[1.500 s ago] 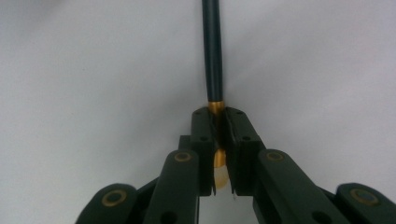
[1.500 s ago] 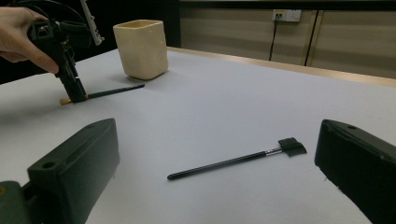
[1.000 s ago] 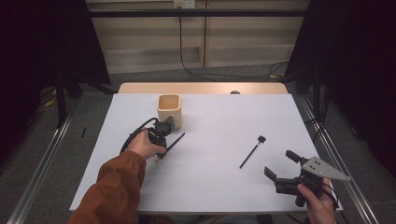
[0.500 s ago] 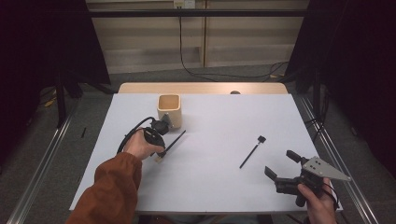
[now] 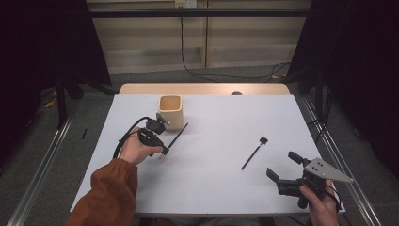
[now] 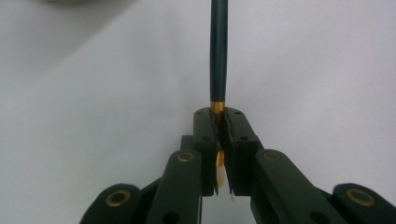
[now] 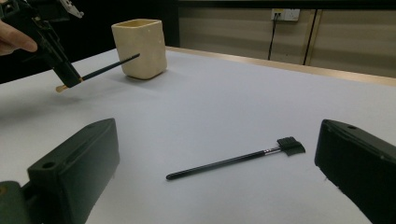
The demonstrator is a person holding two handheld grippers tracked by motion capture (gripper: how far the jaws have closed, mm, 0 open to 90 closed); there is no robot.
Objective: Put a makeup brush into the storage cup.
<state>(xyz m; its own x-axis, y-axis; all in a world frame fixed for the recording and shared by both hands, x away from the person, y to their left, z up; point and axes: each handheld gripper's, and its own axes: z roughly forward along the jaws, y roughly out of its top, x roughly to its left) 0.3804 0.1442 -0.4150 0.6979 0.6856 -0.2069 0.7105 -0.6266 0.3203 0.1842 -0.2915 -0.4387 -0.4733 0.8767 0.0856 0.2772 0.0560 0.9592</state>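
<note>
Where we look down from above, the white table [image 5: 211,179] spreads under both our grippers, and the cream cup [image 5: 170,111] stands just beyond the left gripper [image 5: 162,149], toward the far edge. Our left gripper has its jaws pressed together on a dark brush [image 5: 177,137] — gripped at the gold band near its bristle end, as the left gripper view shows, with the handle [image 6: 218,51] running straight out ahead of the jaws. From the right gripper view this brush [image 7: 109,66] is lifted off the table, its free tip pointing at the cup [image 7: 140,46] and close to its side; whether it touches we cannot tell.

Our right gripper [image 5: 288,168] sits near the table's near right corner with its jaws spread wide and nothing between them. A second brush [image 7: 236,159] — slim, black, with a small comb head — lies flat on the table just ahead of those jaws, well apart from the left gripper [image 7: 63,74].
</note>
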